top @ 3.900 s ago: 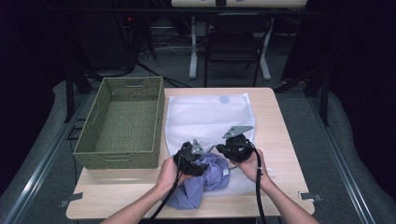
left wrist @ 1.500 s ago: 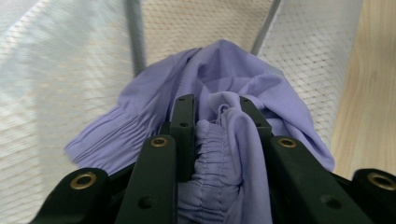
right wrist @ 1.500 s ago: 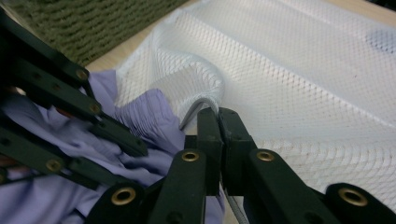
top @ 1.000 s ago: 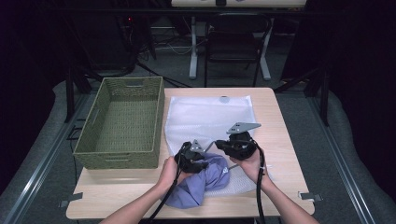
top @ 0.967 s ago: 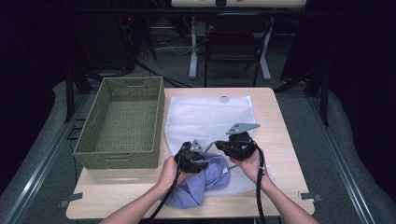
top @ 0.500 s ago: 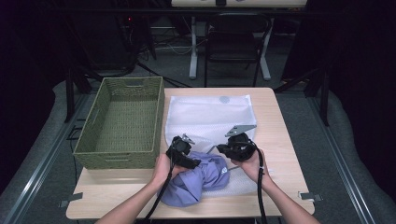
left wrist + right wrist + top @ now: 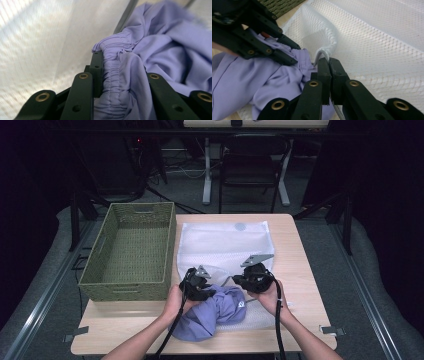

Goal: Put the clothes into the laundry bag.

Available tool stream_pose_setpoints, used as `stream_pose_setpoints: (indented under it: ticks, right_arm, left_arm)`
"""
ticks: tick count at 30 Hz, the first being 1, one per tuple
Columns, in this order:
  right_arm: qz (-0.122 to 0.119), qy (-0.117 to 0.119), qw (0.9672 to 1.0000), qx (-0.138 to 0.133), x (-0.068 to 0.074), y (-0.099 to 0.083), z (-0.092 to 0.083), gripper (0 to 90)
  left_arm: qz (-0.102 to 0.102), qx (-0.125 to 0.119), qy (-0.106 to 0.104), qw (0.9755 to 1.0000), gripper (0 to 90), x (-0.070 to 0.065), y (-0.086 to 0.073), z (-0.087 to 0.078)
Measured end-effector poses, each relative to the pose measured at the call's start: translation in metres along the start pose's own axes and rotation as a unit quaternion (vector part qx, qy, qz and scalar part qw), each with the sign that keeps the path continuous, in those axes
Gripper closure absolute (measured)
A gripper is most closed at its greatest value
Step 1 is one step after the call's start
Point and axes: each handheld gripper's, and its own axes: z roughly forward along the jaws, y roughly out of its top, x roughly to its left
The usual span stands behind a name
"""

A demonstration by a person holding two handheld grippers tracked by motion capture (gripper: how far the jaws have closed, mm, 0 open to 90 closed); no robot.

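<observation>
Left tongs back inward, closing on purple garment — right tongs clamped on mesh bag.

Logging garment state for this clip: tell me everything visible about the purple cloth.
The purple cloth is a soft, thin, lavender garment with a gathered elastic band, crumpled into a heap at the table's near edge. It lies partly over the mouth of the white mesh bag. The left gripper is clamped on the elastic band, its jaws having just closed further. The right gripper pinches the bag's rim beside the cloth.
</observation>
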Motion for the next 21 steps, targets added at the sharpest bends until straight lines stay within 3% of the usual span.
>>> stream_pose_setpoints:
  ticks: [3,7,13,15,21]
  right_arm:
    - [0.001,0.000,1.0000,-0.006,0.000,0.001,0.000,88.3]
    - [-0.001,0.000,0.9999,-0.015,0.003,0.004,-0.001,88.3]
    - [-0.004,0.008,0.9997,-0.022,0.011,0.007,-0.006,88.3]
    - [-0.006,0.009,0.9998,-0.014,0.010,0.004,-0.004,88.3]
    - [-0.011,0.007,0.9999,0.009,0.007,-0.004,-0.001,88.1]
  left_arm:
    - [0.018,-0.023,-0.010,0.9995,72.5,-0.013,0.009,-0.006]
    - [0.034,-0.027,-0.032,0.9985,72.5,-0.024,0.015,0.000]
    - [0.010,-0.011,0.007,0.9999,68.9,-0.017,0.014,0.022]
    - [-0.001,-0.003,0.009,1.0000,62.6,-0.014,0.012,0.026]
    - [0.016,-0.005,0.006,0.9998,43.2,-0.019,0.019,0.008]
